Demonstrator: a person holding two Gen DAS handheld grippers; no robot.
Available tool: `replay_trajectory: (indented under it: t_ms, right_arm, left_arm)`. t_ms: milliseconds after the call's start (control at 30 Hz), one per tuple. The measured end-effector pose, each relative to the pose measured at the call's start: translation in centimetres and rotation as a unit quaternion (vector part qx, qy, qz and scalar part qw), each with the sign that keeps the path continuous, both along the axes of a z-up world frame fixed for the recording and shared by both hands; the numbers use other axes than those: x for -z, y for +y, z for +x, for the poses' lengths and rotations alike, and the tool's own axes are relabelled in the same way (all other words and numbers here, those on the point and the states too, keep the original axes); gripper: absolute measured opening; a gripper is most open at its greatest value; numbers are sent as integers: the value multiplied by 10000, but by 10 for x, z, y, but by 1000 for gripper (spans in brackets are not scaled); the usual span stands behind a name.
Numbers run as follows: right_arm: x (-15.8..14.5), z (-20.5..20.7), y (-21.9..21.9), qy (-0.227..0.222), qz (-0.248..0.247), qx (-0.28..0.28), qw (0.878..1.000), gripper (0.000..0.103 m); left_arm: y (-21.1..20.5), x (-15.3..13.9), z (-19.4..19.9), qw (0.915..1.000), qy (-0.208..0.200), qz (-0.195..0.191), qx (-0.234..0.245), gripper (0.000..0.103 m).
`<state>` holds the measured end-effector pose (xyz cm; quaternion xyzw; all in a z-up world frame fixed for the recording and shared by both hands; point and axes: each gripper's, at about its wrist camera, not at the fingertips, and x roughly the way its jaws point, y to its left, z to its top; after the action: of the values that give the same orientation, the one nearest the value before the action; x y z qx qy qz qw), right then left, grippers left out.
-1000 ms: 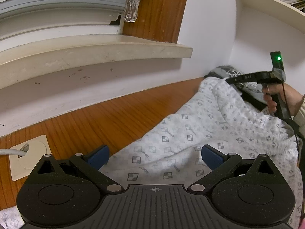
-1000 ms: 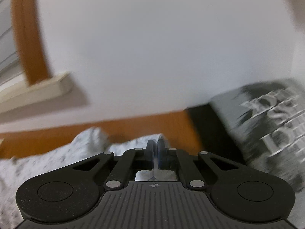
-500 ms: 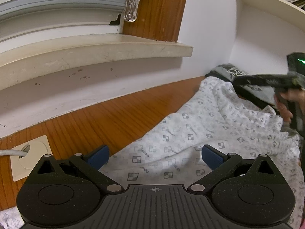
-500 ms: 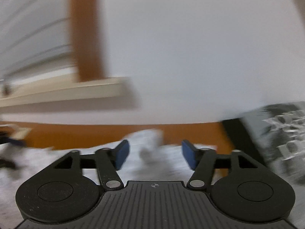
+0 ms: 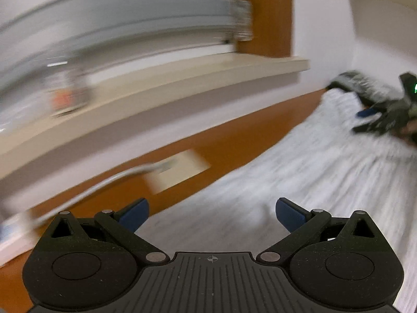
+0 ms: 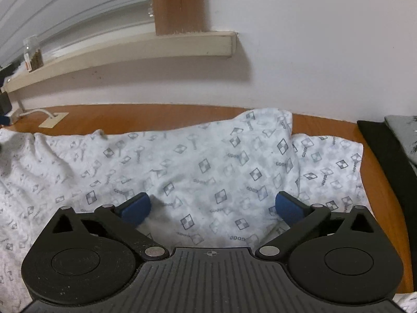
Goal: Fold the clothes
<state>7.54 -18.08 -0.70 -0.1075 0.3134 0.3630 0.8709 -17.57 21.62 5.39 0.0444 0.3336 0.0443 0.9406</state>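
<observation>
Right tool (image 6: 212,208) opening above patterned shirt (image 6: 203,161); nothing gripped.

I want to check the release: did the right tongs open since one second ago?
Yes. The right tongs were shut on a fold of the patterned cloth; now they are opening, pads wide apart, nothing pinched between them.
</observation>
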Motion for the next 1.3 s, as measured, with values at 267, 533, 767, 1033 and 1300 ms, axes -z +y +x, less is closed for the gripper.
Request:
replay_trajectory:
  t_ms: [267,533,767,1033,1300]
  right_arm:
    - [2,7,-4,103,194,86,9997,103]
    - [3,9,-4,108,192,129,9997,103]
    - [4,11,-6,132,253,128,9995,103]
    - [5,11,-8,133,272,117,9995,103]
    - [6,12,-8,135,275,89,9995,103]
  left_arm:
    - [41,9,-95,9966,387,478,-549,82]
    - [40,17,-113,9989,145,159,-408,36]
    - [47,-7,-137,9991,-19,-138,-405,5]
    - [54,-13,-147,9965,45,-99,-833,24]
    - [45,-28,-86,9961,-487,-239,-693,76]
